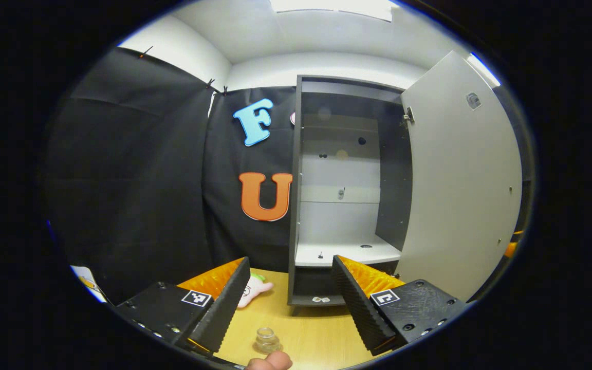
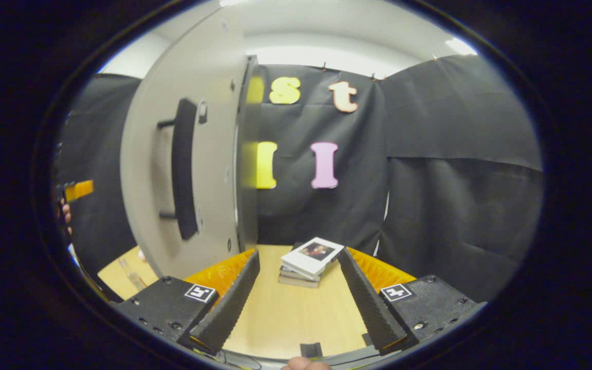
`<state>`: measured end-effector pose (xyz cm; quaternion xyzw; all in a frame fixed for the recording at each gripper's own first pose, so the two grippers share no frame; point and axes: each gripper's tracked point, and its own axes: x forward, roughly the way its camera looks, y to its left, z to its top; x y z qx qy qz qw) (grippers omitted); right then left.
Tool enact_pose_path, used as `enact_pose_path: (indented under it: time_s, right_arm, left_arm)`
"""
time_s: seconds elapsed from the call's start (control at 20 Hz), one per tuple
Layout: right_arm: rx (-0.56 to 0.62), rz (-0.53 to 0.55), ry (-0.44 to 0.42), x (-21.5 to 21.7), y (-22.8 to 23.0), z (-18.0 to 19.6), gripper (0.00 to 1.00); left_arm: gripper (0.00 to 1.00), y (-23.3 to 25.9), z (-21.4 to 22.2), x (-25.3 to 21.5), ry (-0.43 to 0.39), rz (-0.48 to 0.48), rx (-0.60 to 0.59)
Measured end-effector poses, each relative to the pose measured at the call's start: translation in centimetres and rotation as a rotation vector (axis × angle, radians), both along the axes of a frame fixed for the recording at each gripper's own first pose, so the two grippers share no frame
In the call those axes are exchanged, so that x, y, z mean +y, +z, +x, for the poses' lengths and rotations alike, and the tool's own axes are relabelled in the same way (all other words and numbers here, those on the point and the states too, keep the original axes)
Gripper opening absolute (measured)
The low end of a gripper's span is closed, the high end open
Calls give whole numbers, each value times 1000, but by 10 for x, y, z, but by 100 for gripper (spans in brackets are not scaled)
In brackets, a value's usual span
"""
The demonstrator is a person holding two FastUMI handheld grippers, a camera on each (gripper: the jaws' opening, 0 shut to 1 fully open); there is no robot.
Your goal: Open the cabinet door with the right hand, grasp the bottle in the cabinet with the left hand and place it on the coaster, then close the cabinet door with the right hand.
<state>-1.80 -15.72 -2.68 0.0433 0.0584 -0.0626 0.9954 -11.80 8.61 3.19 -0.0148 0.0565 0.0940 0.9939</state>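
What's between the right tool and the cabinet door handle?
Nothing visible. The right tool is open over the table; the door handle sits up-left of it, unobstructed. The books lie straight ahead, off that path.

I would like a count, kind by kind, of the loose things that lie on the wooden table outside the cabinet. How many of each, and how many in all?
Glass bottle: 1
Plush toy: 1
Stack of books: 1 (number of books in it unclear)
Total: 3
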Motion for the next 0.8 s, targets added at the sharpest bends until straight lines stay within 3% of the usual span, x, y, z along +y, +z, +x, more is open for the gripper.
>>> enact_pose_path:
  time_s: [0.1, 0.15, 0.2, 0.3, 0.35, 0.4, 0.5, 0.8]
  right_arm:
    - [-23, 28, -5, 23, 6, 9, 100]
    - [-36, 13, -12, 30, 8, 10, 99]
    - [-58, -19, -51, 26, 11, 8, 95]
    - [-50, -44, -81, 31, 10, 5, 98]
    - [-47, -43, -70, 35, 10, 5, 93]
    - [-53, -27, -60, 38, 13, 9, 94]
    - [-52, -7, -36, 42, 13, 9, 96]
    - [-62, 16, 3, 74, 18, 7, 96]
  left_arm:
    - [96, -16, -1, -5, 15, -31, 24]
    - [84, -19, 3, -12, -4, -30, 8]
    - [95, -23, 6, -22, -38, -21, -9]
    - [95, -30, 12, -40, -91, -3, -8]
    - [95, -39, 17, -55, -140, -16, 13]
    - [95, -44, 22, -77, -214, -26, 28]
    - [95, -49, 26, -94, -279, -12, 60]
    - [96, -53, 36, -81, -275, -49, 49]
